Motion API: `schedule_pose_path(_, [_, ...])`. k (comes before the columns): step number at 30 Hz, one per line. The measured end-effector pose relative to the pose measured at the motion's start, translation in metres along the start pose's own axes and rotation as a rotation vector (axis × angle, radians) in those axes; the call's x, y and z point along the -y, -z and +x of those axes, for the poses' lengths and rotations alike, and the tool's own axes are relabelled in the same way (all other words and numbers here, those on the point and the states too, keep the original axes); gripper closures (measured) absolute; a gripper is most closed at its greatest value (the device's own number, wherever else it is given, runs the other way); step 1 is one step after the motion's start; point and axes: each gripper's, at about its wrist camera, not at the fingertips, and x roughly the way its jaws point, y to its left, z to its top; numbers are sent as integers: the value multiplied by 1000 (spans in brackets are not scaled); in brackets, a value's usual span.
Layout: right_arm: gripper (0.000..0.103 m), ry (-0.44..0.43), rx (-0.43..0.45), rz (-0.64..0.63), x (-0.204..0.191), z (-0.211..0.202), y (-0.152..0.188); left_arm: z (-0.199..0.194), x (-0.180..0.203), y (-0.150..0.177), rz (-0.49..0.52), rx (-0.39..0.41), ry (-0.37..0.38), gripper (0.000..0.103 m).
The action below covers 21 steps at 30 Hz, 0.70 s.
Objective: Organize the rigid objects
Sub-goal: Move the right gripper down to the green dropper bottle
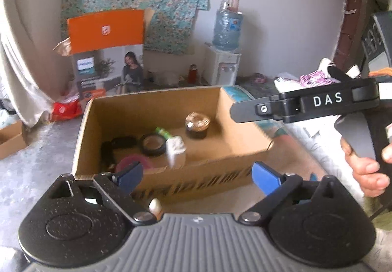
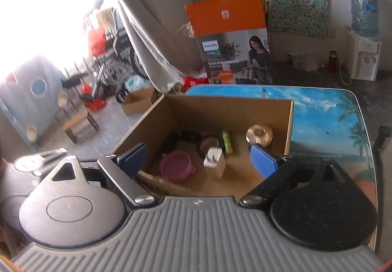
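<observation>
Cardboard box [image 2: 291, 125], open-topped, sits on a table [image 2: 325, 115] printed with a beach scene, at its left end in the right wrist view. Inside the box, on its floor:
- a gold-lidded jar [image 2: 259, 136] near the far right corner;
- a green tube [image 2: 226, 141] left of the jar;
- a roll of black tape [image 2: 209, 143] just beside the tube;
- a purple round lid [image 2: 177, 165] toward the near left;
- a small block with a white top [image 2: 214, 163], upright, between the lid and the jar;
- dark items at the far left, too blurred to identify.

Left gripper [image 1: 197, 176]: blue pads spread wide apart, nothing between them, positioned in front of the near box wall.

Right gripper [image 2: 198, 160]: pads likewise spread wide, holding nothing, positioned over the near edge of the box. In the left wrist view a hand [image 1: 365, 164] grips its handle.

An orange Philips carton [image 2: 232, 39] stands on the floor behind the table.
</observation>
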Motion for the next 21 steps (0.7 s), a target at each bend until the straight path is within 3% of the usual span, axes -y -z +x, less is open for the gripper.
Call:
schedule_pose_path(2, [1,31,-18,-31,-15,3,10,-2,-5,13,-5,-4,-7,6])
schedule_pose_path(11, [1,182,-31,-218,-76,11,31,3,-25,49,-38,-28,-20,6])
schedule_pose_path(17, [1,221,-10,-275,-89,15,30,6,-31,67,-57,-27,-32,6])
schedule_pose_path(21, [1,221,2,-238,-86,23,37,14,-34,76,-48,-35,-47,6])
